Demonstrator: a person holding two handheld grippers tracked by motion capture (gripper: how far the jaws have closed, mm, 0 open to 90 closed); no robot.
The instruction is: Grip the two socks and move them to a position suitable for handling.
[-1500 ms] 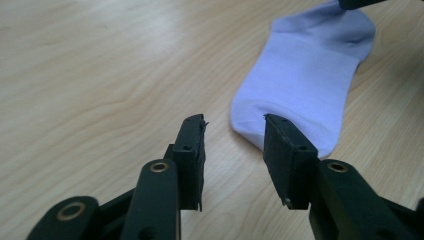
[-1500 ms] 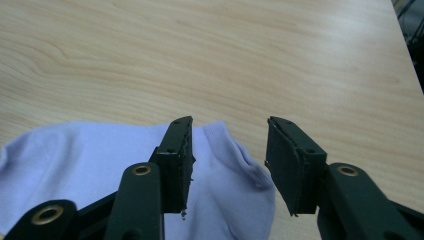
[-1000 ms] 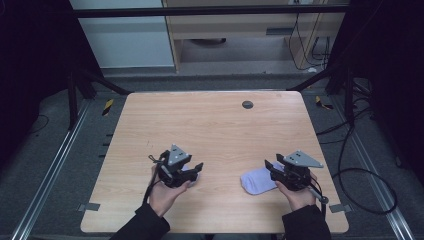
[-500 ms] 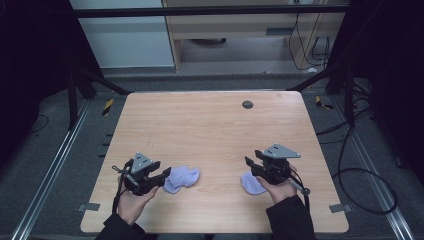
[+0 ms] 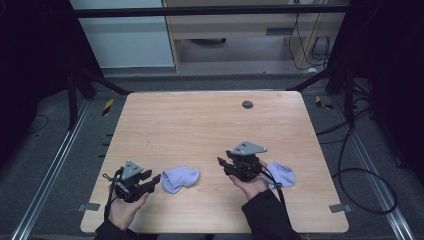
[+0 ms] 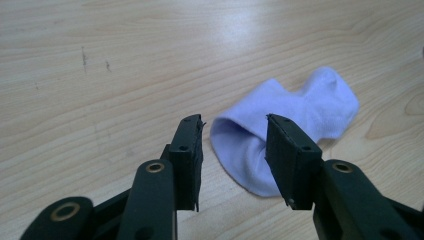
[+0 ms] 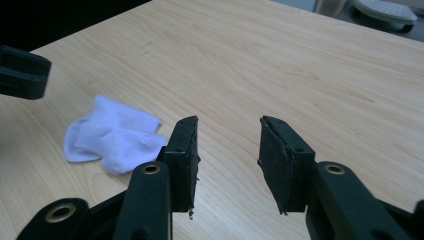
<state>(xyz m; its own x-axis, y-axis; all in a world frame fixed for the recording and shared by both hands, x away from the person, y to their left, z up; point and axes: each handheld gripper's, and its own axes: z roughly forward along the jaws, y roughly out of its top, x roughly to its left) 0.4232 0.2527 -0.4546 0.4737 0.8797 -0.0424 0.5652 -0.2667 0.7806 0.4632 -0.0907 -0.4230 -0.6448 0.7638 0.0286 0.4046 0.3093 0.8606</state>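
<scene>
We hold a tool in each hand, low over the near part of the wooden worktop [image 5: 210,125]. Our left tool [image 5: 150,181] is closest to us, and its jaws stand apart with nothing between them. A little pale sock [image 6: 285,130] lies crumpled just past its tips, flat on the wood, with its open cuff turned our way. If we push forward too low, we think a jaw could shove the sock away or bunch it up, because soft cloth slides easily on smooth wood. If we pinch too high, we may catch only a thin fold and it could slip out.

Our right tool [image 5: 223,165] is a bit farther in, jaws also apart and empty. It points toward the first sock. A second sock [image 5: 281,174] lies just beside our right hand [image 5: 250,184], under the cable. We could drag it by mistake if the cable or sleeve snags it
</scene>
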